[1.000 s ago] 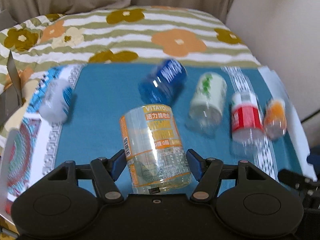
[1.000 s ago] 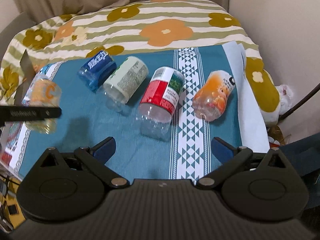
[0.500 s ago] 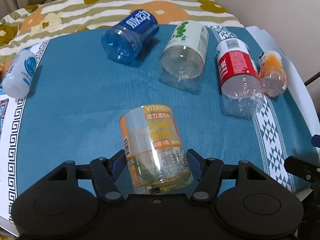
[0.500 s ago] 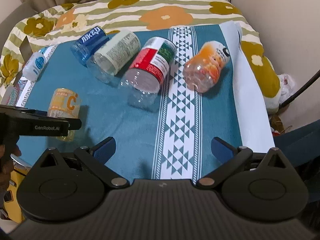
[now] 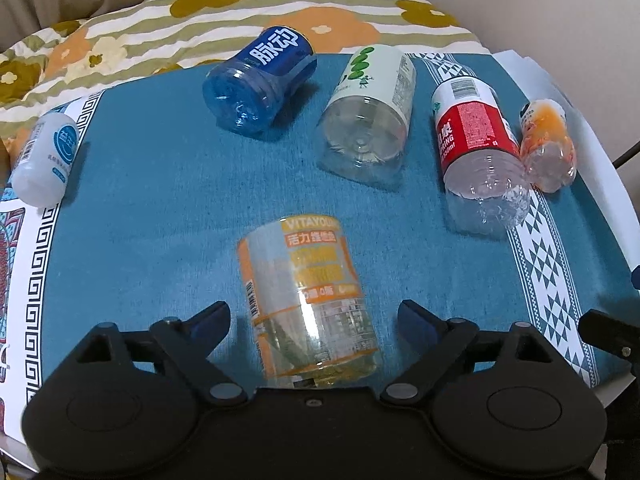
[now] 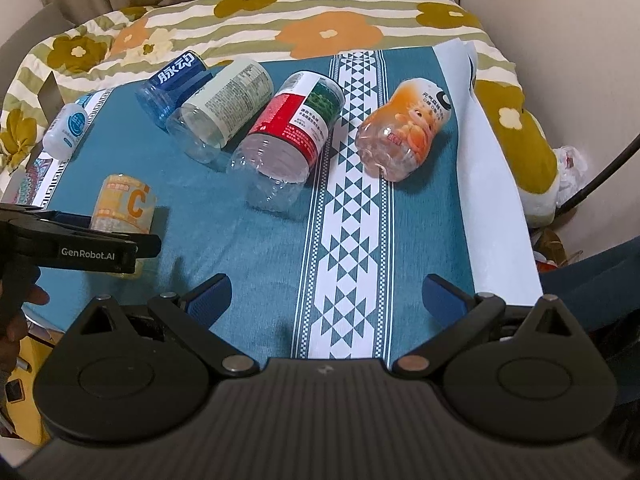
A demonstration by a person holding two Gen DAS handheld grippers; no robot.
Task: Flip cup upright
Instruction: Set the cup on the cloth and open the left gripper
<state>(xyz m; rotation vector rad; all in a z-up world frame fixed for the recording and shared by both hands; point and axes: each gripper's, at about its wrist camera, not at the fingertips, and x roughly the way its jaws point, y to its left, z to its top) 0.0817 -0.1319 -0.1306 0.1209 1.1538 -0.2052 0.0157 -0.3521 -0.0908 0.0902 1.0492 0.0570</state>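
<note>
Left wrist view: the left gripper point(image 5: 314, 314) has its fingers spread wide, released, and the orange-labelled cup point(image 5: 308, 306) stands between them on the teal cloth point(image 5: 160, 200), clear of both blue pads with a gap on each side. Beyond it lie cut bottles on their sides: a blue cup point(image 5: 258, 84), a pale green-print cup point(image 5: 368, 112), a red-labelled cup point(image 5: 478, 148) and a small orange-print cup point(image 5: 548, 144) just beside it. Far left, a small white bottle point(image 5: 44, 160) lies at the cloth's patterned edge.

Right wrist view: the right gripper point(image 6: 326, 296) hangs wide open over the cloth, holding nothing. The orange-labelled cup point(image 6: 126, 206) stands at the left, partly hidden by the left gripper's black finger point(image 6: 80, 246). The floral bedspread point(image 6: 320, 20) fills the background.
</note>
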